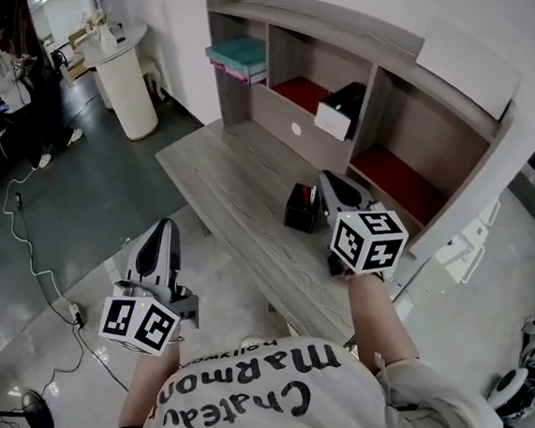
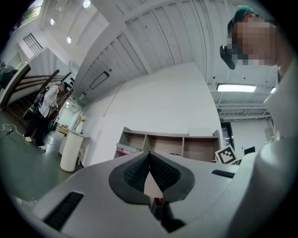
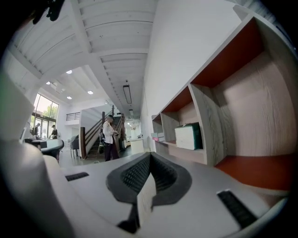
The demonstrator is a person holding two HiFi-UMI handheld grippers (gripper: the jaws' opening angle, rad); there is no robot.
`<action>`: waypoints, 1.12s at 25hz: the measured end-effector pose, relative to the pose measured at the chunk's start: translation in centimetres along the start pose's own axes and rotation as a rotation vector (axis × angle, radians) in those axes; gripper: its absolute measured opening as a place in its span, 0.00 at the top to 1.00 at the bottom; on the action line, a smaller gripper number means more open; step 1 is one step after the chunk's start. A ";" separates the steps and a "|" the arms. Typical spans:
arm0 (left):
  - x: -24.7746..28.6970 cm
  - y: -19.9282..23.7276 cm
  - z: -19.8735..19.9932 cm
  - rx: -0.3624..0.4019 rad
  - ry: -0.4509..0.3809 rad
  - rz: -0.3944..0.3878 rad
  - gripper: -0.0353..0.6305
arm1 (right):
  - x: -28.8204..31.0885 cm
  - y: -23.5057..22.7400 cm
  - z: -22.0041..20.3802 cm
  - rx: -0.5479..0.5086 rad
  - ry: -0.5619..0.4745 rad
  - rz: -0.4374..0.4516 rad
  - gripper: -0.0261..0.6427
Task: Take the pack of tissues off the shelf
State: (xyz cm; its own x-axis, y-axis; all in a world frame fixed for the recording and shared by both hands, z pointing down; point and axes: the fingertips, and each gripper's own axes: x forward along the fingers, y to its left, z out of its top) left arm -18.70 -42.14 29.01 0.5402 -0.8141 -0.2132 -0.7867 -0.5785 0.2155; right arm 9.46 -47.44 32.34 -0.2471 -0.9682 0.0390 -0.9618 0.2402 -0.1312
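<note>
Hovering over the desk with right gripper pinched shut, empty; left gripper likewise, at seven o'clock. Spotting pack of tissues in middle shelf compartment, twelve o'clock. Could shove it deeper if driven in without opening.

Tissue pack: boxy, white front face, dark top; side reads dark green in right gripper view. Lies flat in middle compartment of shelf, on red floor, close to right divider, white end toward open front. Nothing touching it. Shelf: grey wood grain, three open compartments, upright at back of tabletop against white wall.
</note>
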 end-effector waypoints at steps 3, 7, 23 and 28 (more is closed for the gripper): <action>0.6 0.7 -0.7 -0.001 0.019 0.005 0.92 | 1.1 -1.2 1.6 -0.062 -0.013 -0.021 0.95; 0.9 1.8 -1.9 -0.027 0.038 0.018 0.92 | 2.0 -2.5 3.4 -0.202 -0.014 -0.075 0.95; 1.9 2.9 -3.8 -0.083 0.046 0.045 0.92 | 6.8 -4.9 5.8 -0.901 0.200 -0.127 0.46; 2.0 2.9 -4.2 -0.086 0.055 0.054 0.92 | 8.5 -6.1 3.5 -1.041 0.314 -0.123 0.33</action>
State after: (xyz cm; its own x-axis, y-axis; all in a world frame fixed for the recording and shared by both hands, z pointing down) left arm -18.69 -45.67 33.18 0.5148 -0.8446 -0.1471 -0.7880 -0.5338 0.3067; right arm 13.63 -57.36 30.04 -0.0194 -0.9641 0.2647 -0.5735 0.2276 0.7870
